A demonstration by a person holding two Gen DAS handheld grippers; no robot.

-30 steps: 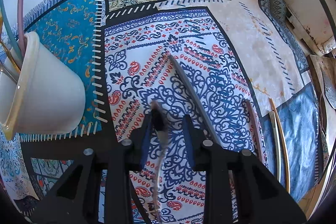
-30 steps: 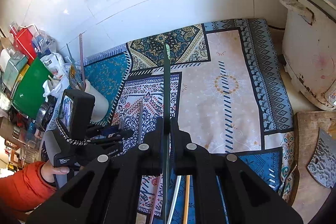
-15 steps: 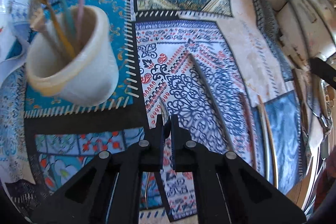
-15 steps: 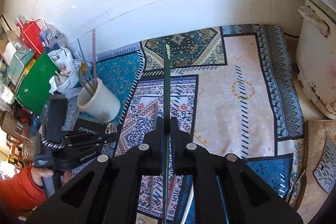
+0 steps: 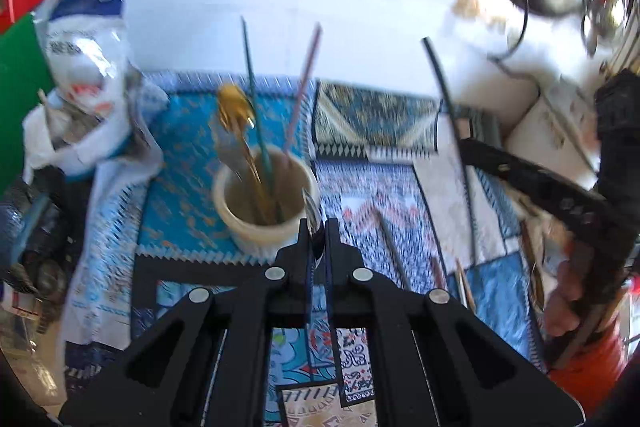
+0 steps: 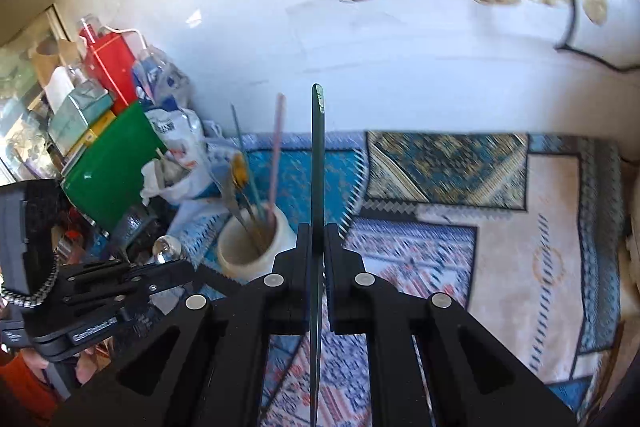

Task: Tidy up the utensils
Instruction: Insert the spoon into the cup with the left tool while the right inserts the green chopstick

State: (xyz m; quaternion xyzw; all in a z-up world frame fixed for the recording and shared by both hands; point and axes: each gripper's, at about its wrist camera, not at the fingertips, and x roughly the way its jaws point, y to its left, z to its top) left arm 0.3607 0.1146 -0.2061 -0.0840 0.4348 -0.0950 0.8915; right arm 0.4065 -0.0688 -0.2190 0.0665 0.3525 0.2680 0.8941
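My left gripper [image 5: 316, 227] is shut on a silver spoon [image 5: 313, 215], held in the air just in front of the cream utensil cup [image 5: 256, 231]. The cup holds a gold spoon [image 5: 234, 111], a teal stick and a pink stick. My right gripper [image 6: 317, 231] is shut on a long dark green stick [image 6: 318, 155] that points up and away, to the right of the cup [image 6: 240, 255]. In the right wrist view the left gripper [image 6: 176, 269] shows at the lower left, with the spoon's bowl [image 6: 168, 247] above it. The left wrist view is blurred.
Several thin utensils [image 5: 394, 247] lie on the patterned cloth [image 6: 532, 251] to the right of the cup. Bags [image 5: 80, 67], a green box [image 6: 108, 167] and a red carton [image 6: 110, 63] crowd the left. A white tiled wall stands behind. A hand [image 5: 564, 299] in an orange sleeve holds the right gripper.
The left gripper has shut on the silver spoon and lifted it off the cloth towards the cup. The right gripper, still holding the green stick, has swung left towards the cup.
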